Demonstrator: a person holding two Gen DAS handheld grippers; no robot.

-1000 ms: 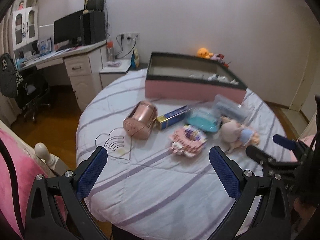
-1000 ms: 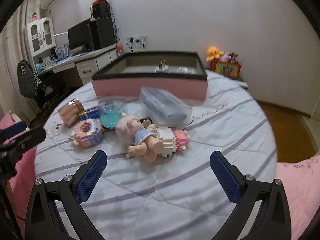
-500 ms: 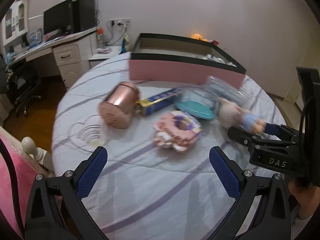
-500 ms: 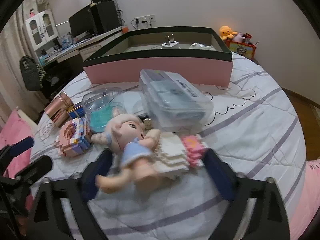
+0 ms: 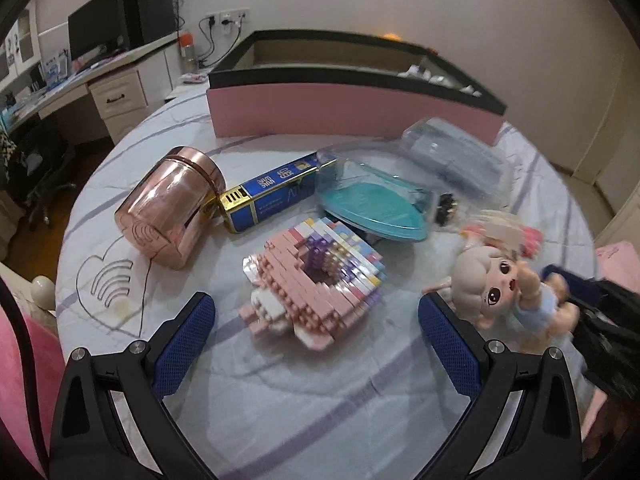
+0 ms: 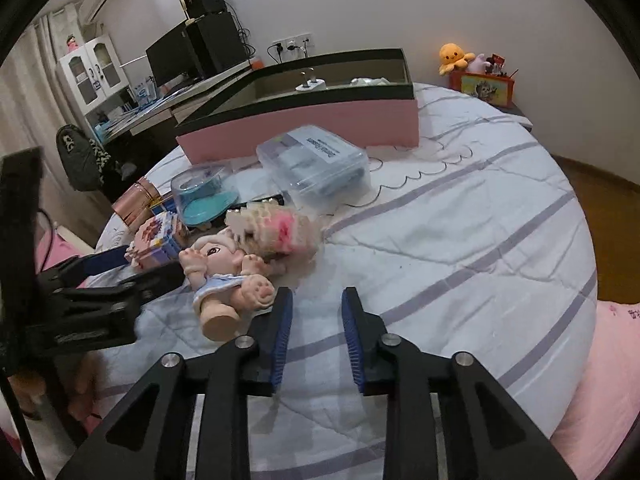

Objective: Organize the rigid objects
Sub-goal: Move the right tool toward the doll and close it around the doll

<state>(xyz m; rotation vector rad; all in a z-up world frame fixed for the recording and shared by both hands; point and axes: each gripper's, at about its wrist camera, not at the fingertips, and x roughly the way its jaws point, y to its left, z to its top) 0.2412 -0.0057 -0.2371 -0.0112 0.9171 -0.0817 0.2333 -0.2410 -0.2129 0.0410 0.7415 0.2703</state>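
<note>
My left gripper [image 5: 314, 320] is open and hangs low over the bed, with a pink brick model [image 5: 316, 276] just ahead of its fingers. A rose-gold canister [image 5: 168, 204], a blue box [image 5: 272, 192], a teal covered dish [image 5: 372, 204] and a clear plastic case [image 5: 452, 156] lie behind it. My right gripper [image 6: 316, 300] is closing to a narrow gap with only bedsheet between the pads. A doll [image 6: 228, 276] lies against the outside of its left finger. A blurred white and pink brick model [image 6: 280, 228] sits behind the doll.
A long pink box [image 6: 300, 128] with a dark rim stands at the back of the round bed [image 6: 460, 240] and holds small items. A desk [image 5: 100, 76] with a monitor is at the far left. Pink bedding [image 6: 612, 360] borders the right.
My left gripper came lower and closer to the pink brick model. The right gripper's jaws went from wide to narrow, and the doll now lies to the left of them instead of between them.
</note>
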